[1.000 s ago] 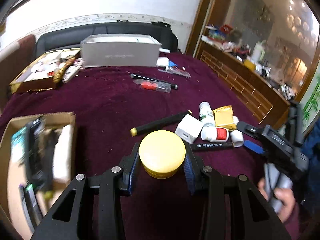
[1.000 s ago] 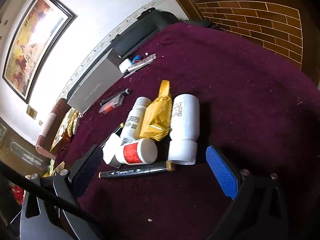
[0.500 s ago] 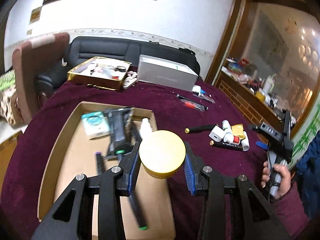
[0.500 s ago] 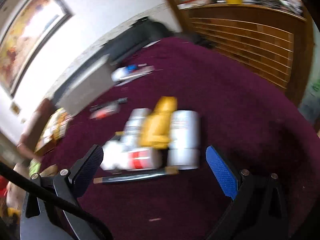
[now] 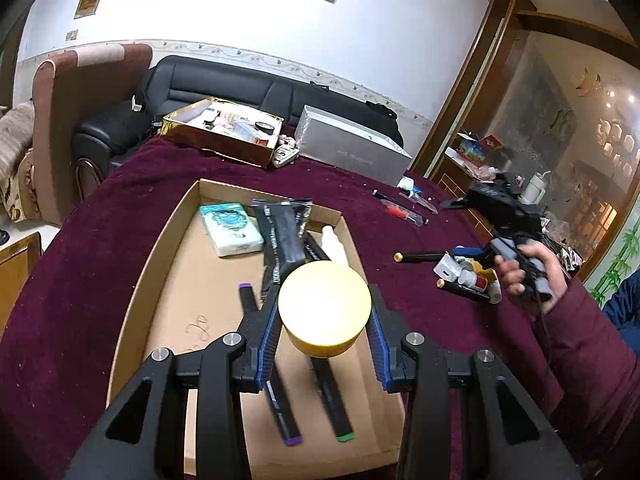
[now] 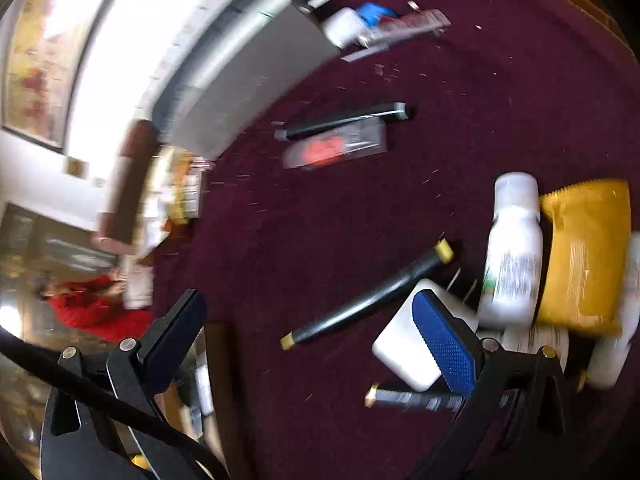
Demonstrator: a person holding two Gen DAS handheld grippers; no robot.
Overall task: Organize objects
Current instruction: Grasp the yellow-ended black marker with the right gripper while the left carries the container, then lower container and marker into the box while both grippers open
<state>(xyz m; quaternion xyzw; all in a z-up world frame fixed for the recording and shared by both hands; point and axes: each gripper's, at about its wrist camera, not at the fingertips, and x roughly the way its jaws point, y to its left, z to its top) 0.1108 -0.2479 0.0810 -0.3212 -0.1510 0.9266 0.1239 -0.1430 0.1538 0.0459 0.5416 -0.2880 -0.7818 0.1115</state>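
My left gripper (image 5: 324, 332) is shut on a round yellow tin (image 5: 325, 309) and holds it above the open cardboard box (image 5: 160, 264). The box holds a teal tissue pack (image 5: 231, 229), a black pouch (image 5: 282, 236), a white bottle (image 5: 335, 242) and markers (image 5: 280, 400). My right gripper (image 6: 312, 336) is open and empty, low over the maroon table. Between its fingers lies a black marker with gold ends (image 6: 368, 296). A white charger (image 6: 416, 348), a white bottle (image 6: 512, 248) and a yellow sachet (image 6: 584, 256) lie by its right finger.
A gold tray of clutter (image 5: 224, 128) and a grey box (image 5: 352, 156) stand at the table's far side. A black pen (image 6: 344, 120) and a clear packet with red inside (image 6: 336, 146) lie mid-table. A black sofa (image 5: 240, 88) runs behind the table.
My left gripper has carried the yellow tin from the pile of loose items to above the cardboard box. My right gripper has swung left and down toward the black marker.
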